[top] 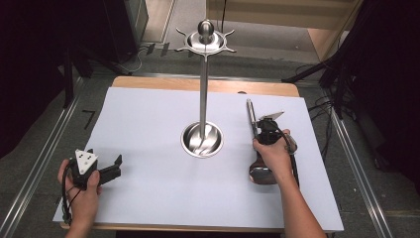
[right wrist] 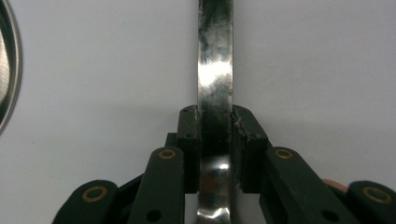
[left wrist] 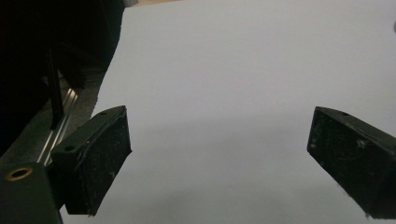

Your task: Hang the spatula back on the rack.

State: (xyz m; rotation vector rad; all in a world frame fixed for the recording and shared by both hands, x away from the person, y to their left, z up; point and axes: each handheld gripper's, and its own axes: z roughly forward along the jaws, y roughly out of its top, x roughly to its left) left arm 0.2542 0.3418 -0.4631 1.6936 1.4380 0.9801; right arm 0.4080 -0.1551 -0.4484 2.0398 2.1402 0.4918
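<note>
Right claw [right wrist: 215, 126] is clamped on the spoon [right wrist: 215, 70], both pads pressed flat against the sides of the handle. No gap on either side that I can see in the right gripper view. The shiny metal strip runs straight up between the jaws and off the top edge of that view, and a wider, curved bit of it shows down low between the claw's links.

From the high view, the spoon [top: 252, 121] lies on the white sheet [top: 148, 129] that covers the table [top: 163, 83], on the right side, handle pointing away from the person and the bowl end back under the right hand [top: 274, 156]. The right claw [top: 257, 128] sits over the handle partway along. Whether the spoon is flat on the sheet or lifted a hair, I can't tell.

Just left of the spoon is the stand [top: 203, 89]: round steel dish at the base, tall pole, and a hook ring with a ball on top. Its rim [right wrist: 8, 65] peeks in at the left edge of the right gripper view. Spoon and stand are near each other but apart.

Left claw [left wrist: 219, 154] is wide open with nothing between the pads, just bare white sheet ahead of it. It's parked in the left hand [top: 81, 191] near the front left corner, well away from the spoon.
</note>
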